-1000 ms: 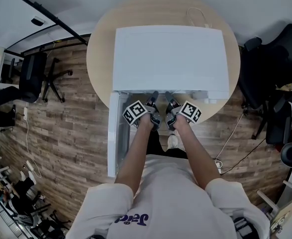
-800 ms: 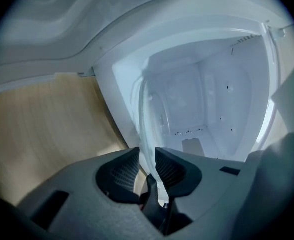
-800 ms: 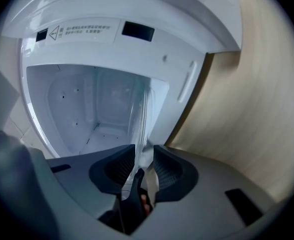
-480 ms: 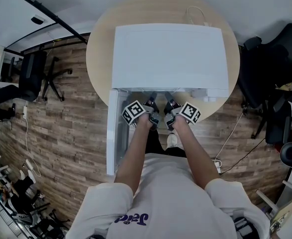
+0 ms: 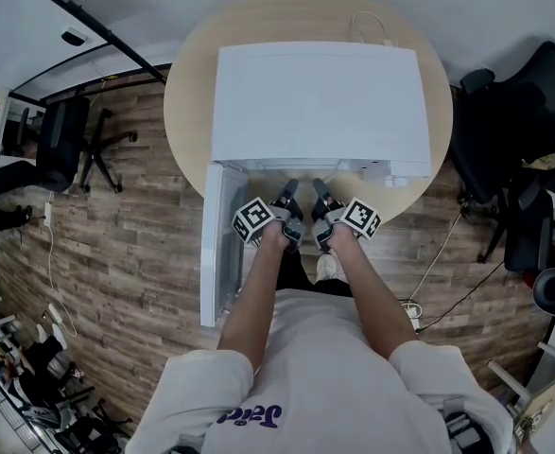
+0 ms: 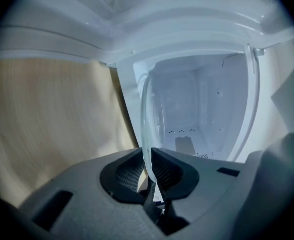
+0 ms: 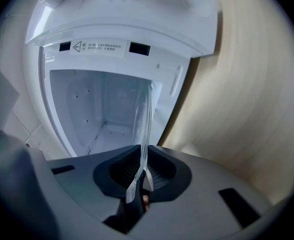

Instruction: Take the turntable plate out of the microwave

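A: L fingers (image 6: 129, 172) + R fingers (image 7: 159, 172) just closed, both clenched on turntable plate (image 6: 144, 119) rim, at microwave (image 5: 315, 102) mouth.
B: Ok, we keep it level, pull both straight out tog.

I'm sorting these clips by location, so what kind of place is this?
Probably an office or lab room rather than a kitchen: the microwave sits on a round wooden table, with office chairs around it and a cable trailing over the plank floor.
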Tool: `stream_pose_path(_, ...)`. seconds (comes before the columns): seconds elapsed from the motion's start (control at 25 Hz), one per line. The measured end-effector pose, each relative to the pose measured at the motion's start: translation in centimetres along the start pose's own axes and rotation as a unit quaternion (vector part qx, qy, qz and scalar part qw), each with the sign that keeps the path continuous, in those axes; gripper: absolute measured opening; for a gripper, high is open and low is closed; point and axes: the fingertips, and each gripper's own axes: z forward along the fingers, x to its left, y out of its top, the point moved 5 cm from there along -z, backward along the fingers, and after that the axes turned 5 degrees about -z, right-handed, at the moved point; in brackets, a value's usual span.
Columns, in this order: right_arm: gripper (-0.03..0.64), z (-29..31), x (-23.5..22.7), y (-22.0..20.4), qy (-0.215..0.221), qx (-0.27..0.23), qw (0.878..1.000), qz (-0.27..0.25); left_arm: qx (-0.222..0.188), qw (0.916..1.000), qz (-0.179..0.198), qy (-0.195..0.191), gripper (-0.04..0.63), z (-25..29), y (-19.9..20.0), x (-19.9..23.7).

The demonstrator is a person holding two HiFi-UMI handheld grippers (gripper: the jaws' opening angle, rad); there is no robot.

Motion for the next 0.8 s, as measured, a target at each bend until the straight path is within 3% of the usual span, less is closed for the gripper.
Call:
stream_pose_path(0.36, 0.046, -1.5, -0.4, -1.3, -0.003, -0.002, 1.0, 0.009, -0.002, 0.9998, -0.017, -0.008, 0.057, -1.5, -1.2, 1.1)
stream_pose_path(0.68, 0.049, -2.7, -0.7, -1.7, 0.028, -0.023, 0.999, 0.013, 0.005, 0.9987, -0.041, -0.03, 0.046, -2.6, -2.2, 1.3)
stream_pose_path(0.72, 0.068, -2.8, -0.9, -1.8, 0.02, -0.024, 0.999, 0.009, 0.005, 0.9986, -0.043, -0.03, 0.046, -2.8, -2.3, 1.3)
stream_pose_path(0.8, 0.19, -2.4, -0.7, -1.8, 0.029, -0.023, 0.999, 0.002, 0.007, 0.9984, -0.046, -0.033, 0.043, -3.0, -2.5, 1.3)
